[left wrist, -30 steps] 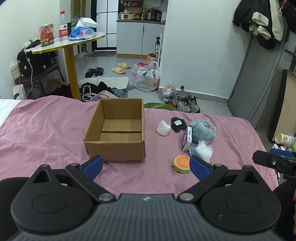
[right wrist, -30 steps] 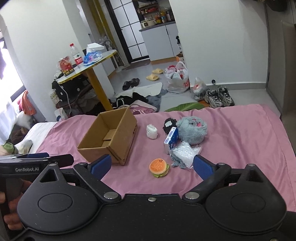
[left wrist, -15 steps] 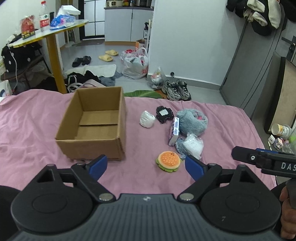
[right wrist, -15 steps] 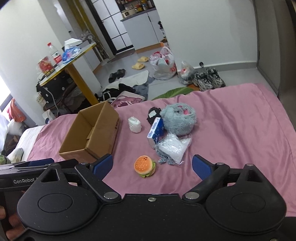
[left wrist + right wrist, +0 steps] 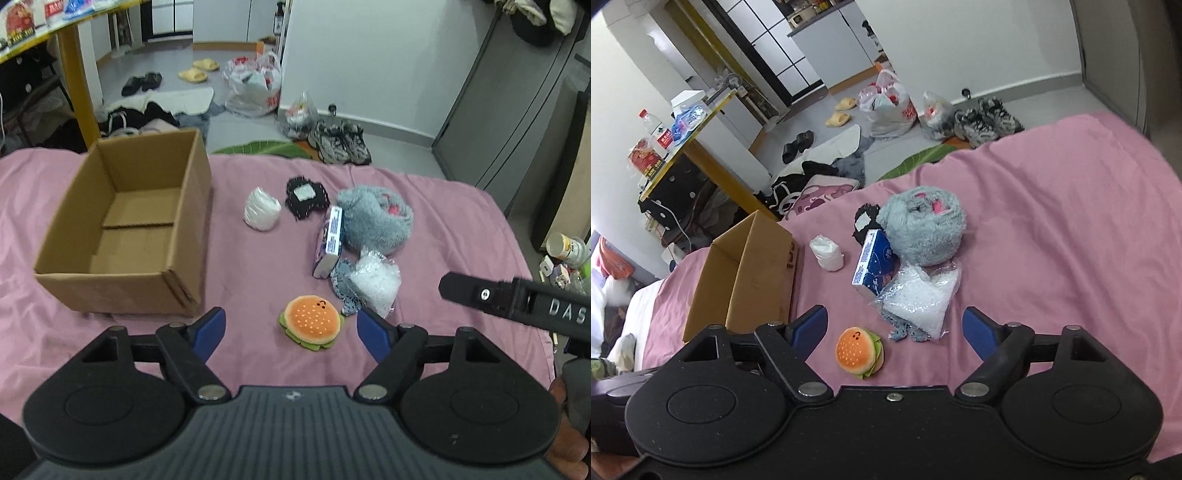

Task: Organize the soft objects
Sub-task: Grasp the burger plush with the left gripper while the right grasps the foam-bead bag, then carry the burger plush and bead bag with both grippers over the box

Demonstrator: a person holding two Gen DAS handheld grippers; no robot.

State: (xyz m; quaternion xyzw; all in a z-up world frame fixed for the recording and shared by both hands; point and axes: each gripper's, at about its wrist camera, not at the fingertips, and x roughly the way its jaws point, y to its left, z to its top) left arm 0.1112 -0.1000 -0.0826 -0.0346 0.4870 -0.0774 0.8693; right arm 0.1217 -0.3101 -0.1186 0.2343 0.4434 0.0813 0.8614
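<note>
Soft objects lie in a loose group on the pink bed (image 5: 461,221), to the right of the open cardboard box (image 5: 125,229), which has nothing inside. Going from left: a small white roll (image 5: 261,208), a black fabric piece (image 5: 306,194), a blue tissue pack (image 5: 330,236) that leans on the grey fluffy plush (image 5: 376,218), then a clear bag of white filling (image 5: 375,282) over a knitted grey piece, and nearest to the cameras the burger plush (image 5: 312,320). All of them look light and easy to squeeze. The burger plush should give under the pads, so I judge a hold across its bun sides is best. The clear bag may be slippery and will sag; better to pinch a bunched part.

Both hands tilt downward toward the bed. The left tongs (image 5: 291,326) are released, with the burger plush in line between the blue pads but not touched; the jaws have just been closing. The right tongs (image 5: 897,328) are also released and have just been closing, above the burger plush and the bag, and they hold nothing.
</note>
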